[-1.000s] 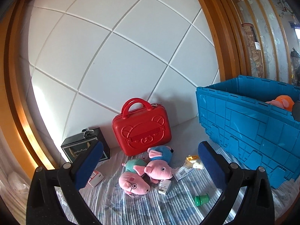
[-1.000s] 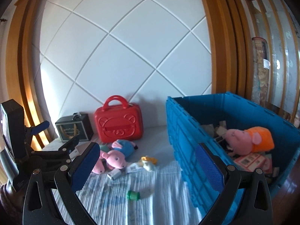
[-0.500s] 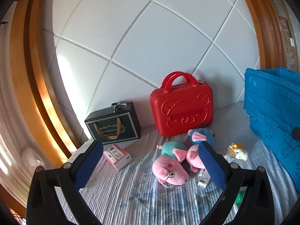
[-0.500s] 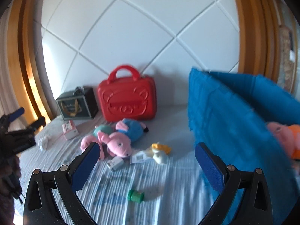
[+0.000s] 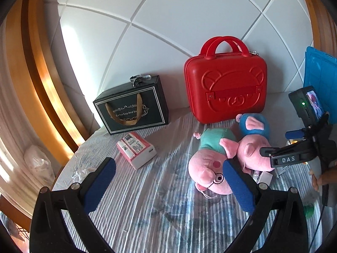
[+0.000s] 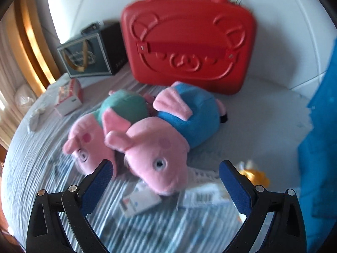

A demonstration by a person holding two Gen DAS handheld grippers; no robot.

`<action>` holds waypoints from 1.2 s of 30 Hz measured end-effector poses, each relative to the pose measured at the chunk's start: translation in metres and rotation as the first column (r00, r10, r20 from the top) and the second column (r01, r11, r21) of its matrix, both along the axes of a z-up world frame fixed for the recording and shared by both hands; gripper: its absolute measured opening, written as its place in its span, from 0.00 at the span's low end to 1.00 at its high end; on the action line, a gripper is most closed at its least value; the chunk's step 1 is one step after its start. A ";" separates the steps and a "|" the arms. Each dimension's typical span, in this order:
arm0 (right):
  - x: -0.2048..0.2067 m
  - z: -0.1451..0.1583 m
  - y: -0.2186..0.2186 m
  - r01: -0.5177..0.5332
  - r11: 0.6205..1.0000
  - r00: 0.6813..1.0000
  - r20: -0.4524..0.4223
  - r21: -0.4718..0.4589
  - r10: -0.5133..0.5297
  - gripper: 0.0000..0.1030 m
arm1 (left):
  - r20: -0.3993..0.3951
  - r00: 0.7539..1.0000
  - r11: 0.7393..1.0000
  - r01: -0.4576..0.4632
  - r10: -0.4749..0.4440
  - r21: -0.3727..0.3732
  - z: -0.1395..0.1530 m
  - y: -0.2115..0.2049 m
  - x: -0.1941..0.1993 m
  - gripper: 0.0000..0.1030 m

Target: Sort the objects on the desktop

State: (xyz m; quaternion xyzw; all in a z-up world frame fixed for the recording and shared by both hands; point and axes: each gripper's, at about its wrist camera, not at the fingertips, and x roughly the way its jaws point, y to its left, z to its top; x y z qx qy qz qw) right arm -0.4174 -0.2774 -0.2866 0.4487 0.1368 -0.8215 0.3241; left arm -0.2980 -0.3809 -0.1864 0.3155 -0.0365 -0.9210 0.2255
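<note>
Two pig plush toys lie side by side on the striped cloth. One wears blue, the other green and glasses. My right gripper is open and low over the cloth, and the blue pig's head lies just ahead between its fingers, untouched. My left gripper is open and empty. It hovers nearer the front, with the green pig's head by its right finger. A pink and white box lies ahead to the left.
A red case and a black gift box stand against the white wall. The blue crate is at the right. Small packets, a yellow toy and a green cap lie on the cloth. A hand holds the right tool.
Both grippers have swung left and down toward the cloth. The right one has closed in on the pig plush toys and now shows in the left wrist view. Both stay open.
</note>
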 end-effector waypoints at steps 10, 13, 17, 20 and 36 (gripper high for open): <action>0.039 -0.036 0.017 0.021 1.000 0.991 0.133 0.005 -0.021 0.91 | 0.019 0.999 0.997 0.046 -0.048 0.065 -0.030 -0.007 -0.019 1.00; 0.047 -0.060 0.000 0.028 0.996 0.986 0.161 0.080 -0.041 0.75 | 0.025 0.997 0.996 0.067 -0.068 0.066 -0.031 -0.004 -0.021 1.00; 0.046 -0.077 -0.006 0.074 0.996 0.972 0.219 0.053 -0.083 0.65 | 0.027 0.996 0.994 0.087 -0.089 0.069 -0.032 0.000 -0.022 1.00; 0.043 -0.075 -0.009 0.084 0.995 0.976 0.196 0.045 -0.092 0.64 | 0.036 0.994 0.992 0.096 -0.100 0.083 -0.036 0.004 -0.023 1.00; 0.064 -0.050 0.025 -0.067 0.998 0.975 0.211 0.006 0.064 0.29 | 0.044 0.986 0.982 0.159 -0.164 0.099 -0.040 0.027 -0.030 1.00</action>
